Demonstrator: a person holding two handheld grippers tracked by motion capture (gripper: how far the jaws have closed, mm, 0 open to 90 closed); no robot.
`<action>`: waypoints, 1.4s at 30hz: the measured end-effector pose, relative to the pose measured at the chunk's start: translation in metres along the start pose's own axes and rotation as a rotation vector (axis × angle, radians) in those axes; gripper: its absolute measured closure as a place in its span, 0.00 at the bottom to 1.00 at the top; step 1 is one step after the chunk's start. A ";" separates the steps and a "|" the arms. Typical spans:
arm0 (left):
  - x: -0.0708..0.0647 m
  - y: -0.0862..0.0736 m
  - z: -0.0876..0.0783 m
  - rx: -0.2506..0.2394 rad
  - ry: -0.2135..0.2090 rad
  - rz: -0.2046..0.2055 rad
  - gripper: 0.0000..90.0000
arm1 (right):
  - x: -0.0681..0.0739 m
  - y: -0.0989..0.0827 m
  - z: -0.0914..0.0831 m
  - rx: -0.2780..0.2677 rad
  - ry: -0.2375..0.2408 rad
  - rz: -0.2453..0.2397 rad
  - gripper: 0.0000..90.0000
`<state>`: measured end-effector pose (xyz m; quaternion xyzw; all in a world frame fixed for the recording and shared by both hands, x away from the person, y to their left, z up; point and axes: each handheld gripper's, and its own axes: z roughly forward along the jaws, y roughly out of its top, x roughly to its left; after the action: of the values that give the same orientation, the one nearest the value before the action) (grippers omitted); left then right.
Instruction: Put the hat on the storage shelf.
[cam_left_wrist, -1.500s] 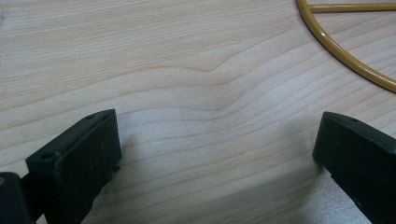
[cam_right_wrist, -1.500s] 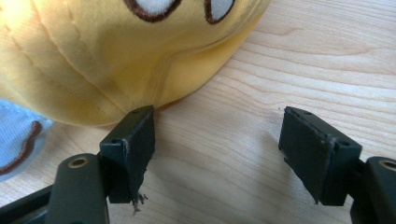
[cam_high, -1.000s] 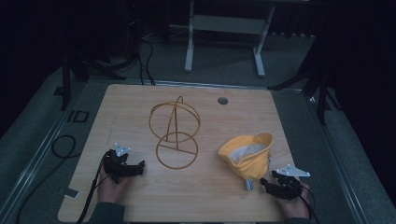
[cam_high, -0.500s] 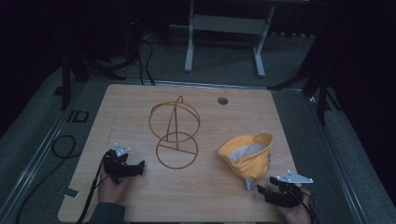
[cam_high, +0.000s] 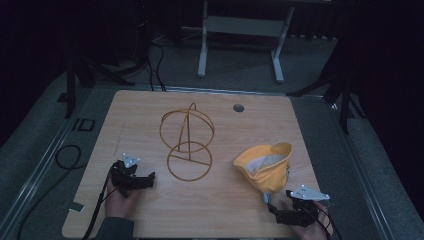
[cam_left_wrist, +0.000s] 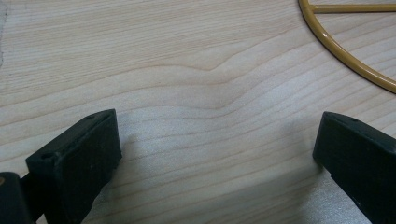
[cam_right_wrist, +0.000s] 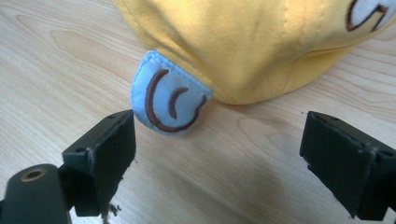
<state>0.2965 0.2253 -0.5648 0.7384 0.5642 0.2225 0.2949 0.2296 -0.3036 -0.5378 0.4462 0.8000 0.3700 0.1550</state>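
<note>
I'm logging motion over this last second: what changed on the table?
The right gripper slid back toward the table's near edge, away from the yellow hat; its jaws are open and hold nothing. The left gripper, the hat and the wire stand stayed put.

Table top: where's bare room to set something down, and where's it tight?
Free: the table's far-left corner beyond the wire stand; the far-right strip past the round hole; the near-middle strip between left gripper and right gripper. Tight: near-right corner, where the yellow cap lies just ahead of the right gripper.
</note>
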 end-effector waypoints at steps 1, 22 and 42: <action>0.000 0.000 0.000 0.000 0.000 0.000 0.01 | 0.001 0.000 0.001 0.001 0.000 0.001 0.11; -0.001 0.000 0.000 0.000 0.001 -0.001 0.01 | 0.008 0.002 0.011 0.003 -0.052 -0.005 0.35; -0.001 0.000 0.000 0.002 0.000 0.001 0.01 | 0.002 0.000 0.011 0.031 -0.048 -0.028 0.80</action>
<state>0.2959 0.2247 -0.5646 0.7389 0.5641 0.2221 0.2941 0.2347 -0.2968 -0.5452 0.4462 0.8078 0.3446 0.1722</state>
